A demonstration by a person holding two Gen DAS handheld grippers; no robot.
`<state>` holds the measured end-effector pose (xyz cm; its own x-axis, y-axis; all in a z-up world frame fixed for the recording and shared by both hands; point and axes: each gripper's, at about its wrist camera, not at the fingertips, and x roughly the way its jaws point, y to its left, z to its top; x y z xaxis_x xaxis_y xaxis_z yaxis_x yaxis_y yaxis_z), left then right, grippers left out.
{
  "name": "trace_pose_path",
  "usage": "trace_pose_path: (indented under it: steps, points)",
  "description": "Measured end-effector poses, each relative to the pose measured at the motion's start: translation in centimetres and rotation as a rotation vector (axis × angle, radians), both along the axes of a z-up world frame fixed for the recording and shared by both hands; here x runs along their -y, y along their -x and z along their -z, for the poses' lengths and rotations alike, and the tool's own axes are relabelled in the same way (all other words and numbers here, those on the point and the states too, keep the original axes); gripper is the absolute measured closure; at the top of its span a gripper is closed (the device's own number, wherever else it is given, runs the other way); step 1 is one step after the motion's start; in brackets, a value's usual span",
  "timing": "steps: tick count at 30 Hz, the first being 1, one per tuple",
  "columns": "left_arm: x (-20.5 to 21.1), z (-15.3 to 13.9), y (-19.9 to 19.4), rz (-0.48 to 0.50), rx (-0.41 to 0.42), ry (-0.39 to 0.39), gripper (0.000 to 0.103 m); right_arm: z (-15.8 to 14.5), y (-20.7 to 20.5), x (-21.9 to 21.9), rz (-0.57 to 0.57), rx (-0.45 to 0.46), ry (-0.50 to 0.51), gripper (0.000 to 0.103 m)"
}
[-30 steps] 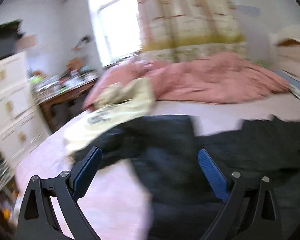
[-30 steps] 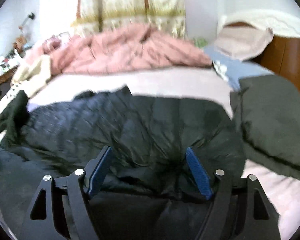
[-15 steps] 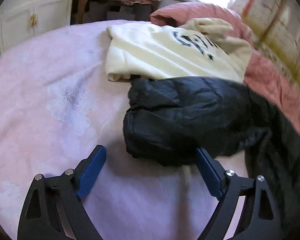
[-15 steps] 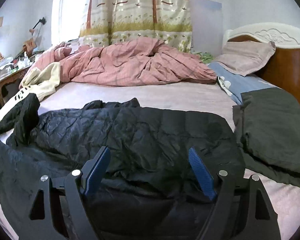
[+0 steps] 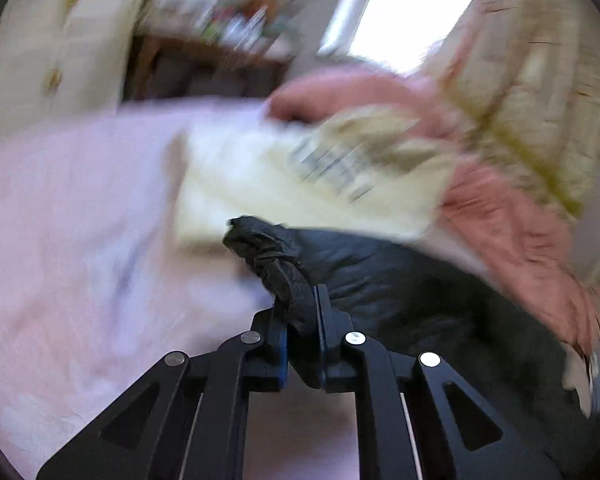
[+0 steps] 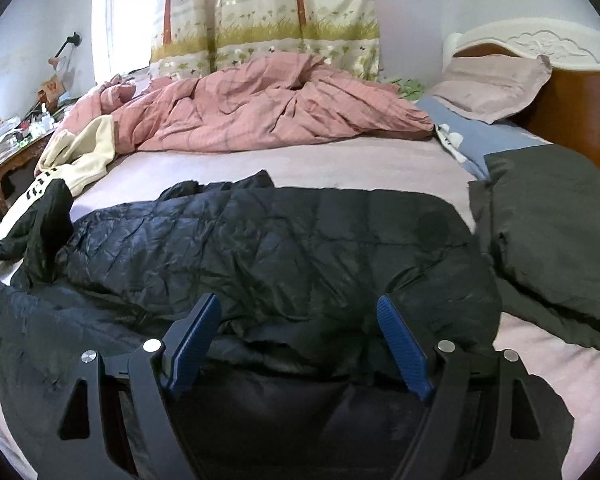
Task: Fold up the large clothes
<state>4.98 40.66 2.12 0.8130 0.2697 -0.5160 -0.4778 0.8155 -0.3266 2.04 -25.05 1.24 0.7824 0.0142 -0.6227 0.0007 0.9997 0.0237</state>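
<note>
1. The left gripper (image 5: 302, 320) is clamped on the bunched cuff of a sleeve (image 5: 278, 264) of the black puffer jacket (image 6: 284, 248).
2. The jacket lies spread across the pink bed sheet (image 6: 340, 164), its sleeve raised at the left.
3. The right gripper (image 6: 300, 336) hovers over the jacket's near part with its jaws spread wide, holding nothing.
4. A cream sweatshirt (image 5: 284, 184) lies just beyond the sleeve; a pink duvet (image 6: 260, 112) is heaped behind, a dark green garment (image 6: 552, 232) to the right.

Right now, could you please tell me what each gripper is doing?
Left gripper: closed on the black jacket's sleeve.
Right gripper: open, holding nothing.
</note>
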Motion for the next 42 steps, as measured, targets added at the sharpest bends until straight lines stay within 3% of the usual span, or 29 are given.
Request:
trace_pose_path:
  steps: [1,5,8,10,12,14,18,22,23,26,31,34,38,40,42]
  points:
    - [2.3,-2.6,0.7,0.054,0.068,-0.05,0.093,-0.1,0.1,-0.2,0.004,0.006,0.012,0.021]
    - [10.5,-9.4,2.2,0.267,0.215,-0.128,0.093,-0.9,0.9,-1.5,-0.007,0.051,0.074,0.021]
    - [17.9,-12.9,3.1,0.44,0.247,-0.201,0.093,-1.6,1.5,-2.0,0.01,0.086,0.104,0.021]
    - [23.3,-13.7,4.5,0.568,0.267,-0.221,0.093,-1.8,1.5,-1.6,0.015,0.072,0.068,0.021]
    - [27.7,-13.2,5.3,0.655,0.267,-0.233,0.093,-1.3,1.3,-0.8,-0.002,0.021,-0.042,0.021]
    - [31.6,-11.8,5.4,0.736,0.249,-0.2,0.093,-1.0,1.2,-0.3,-0.002,0.0,-0.089,0.021]
    - [38.0,-7.5,4.3,0.818,0.199,-0.084,0.093,-1.6,1.8,0.2,0.04,0.058,-0.065,0.021]
    - [41.1,-2.3,2.9,0.83,0.105,-0.023,0.092,-1.8,1.9,1.0,0.087,0.084,-0.032,0.021]
    - [41.7,-1.5,3.2,0.842,0.08,-0.019,0.091,-1.7,1.8,1.3,0.089,0.084,-0.038,0.021]
    - [43.2,1.2,2.8,0.886,-0.021,-0.038,0.068,-1.6,1.7,2.0,0.07,0.08,-0.089,0.021]
    - [42.0,-0.1,5.7,0.872,0.022,-0.122,0.042,-1.6,1.3,1.9,0.005,0.082,-0.188,0.021]
    - [39.0,-1.6,5.7,0.82,0.043,-0.097,0.042,-1.8,0.9,0.7,-0.073,0.063,-0.262,0.021]
    - [33.9,-2.4,5.3,0.68,0.066,-0.077,0.041,-1.8,0.0,-2.3,-0.25,-0.008,-0.428,0.021]
    - [31.8,-2.1,4.9,0.607,0.059,-0.087,0.041,-1.2,-0.5,-4.1,-0.295,-0.056,-0.446,0.021]
    - [30.2,-1.4,4.4,0.547,0.057,-0.08,0.041,-0.3,-0.9,-5.9,-0.298,-0.093,-0.396,0.022]
